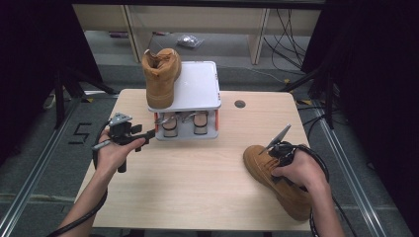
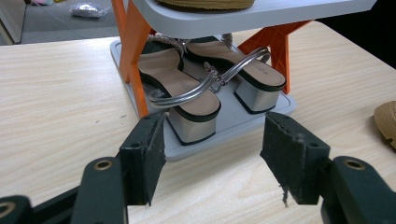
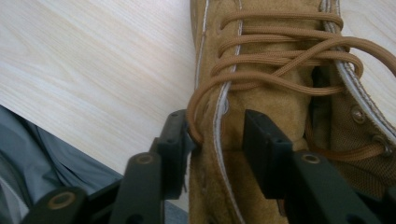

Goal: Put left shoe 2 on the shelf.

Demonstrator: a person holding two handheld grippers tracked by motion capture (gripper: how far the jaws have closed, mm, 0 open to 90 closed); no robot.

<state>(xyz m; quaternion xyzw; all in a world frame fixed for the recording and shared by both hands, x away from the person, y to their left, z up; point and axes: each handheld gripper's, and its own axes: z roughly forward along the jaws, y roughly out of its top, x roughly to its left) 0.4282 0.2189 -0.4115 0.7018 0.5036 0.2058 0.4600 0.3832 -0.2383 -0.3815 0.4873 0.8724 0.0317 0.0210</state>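
Item: tan suede lace-up boot (image 1: 276, 180), lying on its side at the near right corner of the pale wooden table (image 1: 197, 182), toe toward the table's middle. The right gripper (image 3: 217, 140) straddles its collar edge, one jaw outside the upper by a lace loop, the other inside the opening; whether the pads press the suede cannot be told.

Left gripper (image 2: 212, 154): jaws spread, nothing between them, held just before the rack.

Surroundings: two-tier grey shoe rack with orange legs (image 1: 197, 89) at the far middle; matching tan boot (image 1: 160, 76) upright on its top shelf; pair of silver-strapped block-heel sandals (image 2: 205, 84) on its lower tray.
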